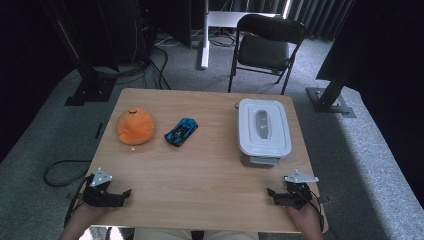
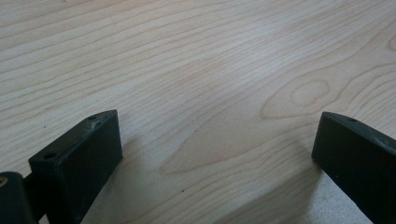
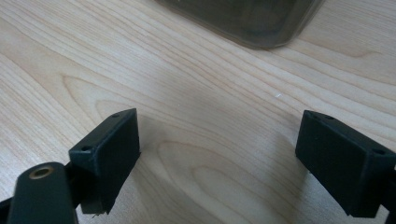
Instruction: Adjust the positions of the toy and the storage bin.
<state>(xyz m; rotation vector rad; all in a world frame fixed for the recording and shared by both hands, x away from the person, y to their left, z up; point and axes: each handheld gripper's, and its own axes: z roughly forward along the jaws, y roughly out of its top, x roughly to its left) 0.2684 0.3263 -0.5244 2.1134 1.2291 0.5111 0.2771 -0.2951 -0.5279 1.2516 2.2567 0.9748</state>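
2 black tongs, left tongs (image 1: 116,196) and right tongs (image 1: 281,196), rest released on the smooth wood-grain counter (image 1: 200,165); nearest, just beyond the right one, stands a rounded-rectangular lidded box (image 1: 263,131), probably plastic.

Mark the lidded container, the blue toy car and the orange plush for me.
lidded container (image 1: 264,125): high view, on its white lid
blue toy car (image 1: 181,132): high view, on its roof
orange plush (image 1: 135,126): high view, middle of its rounded body
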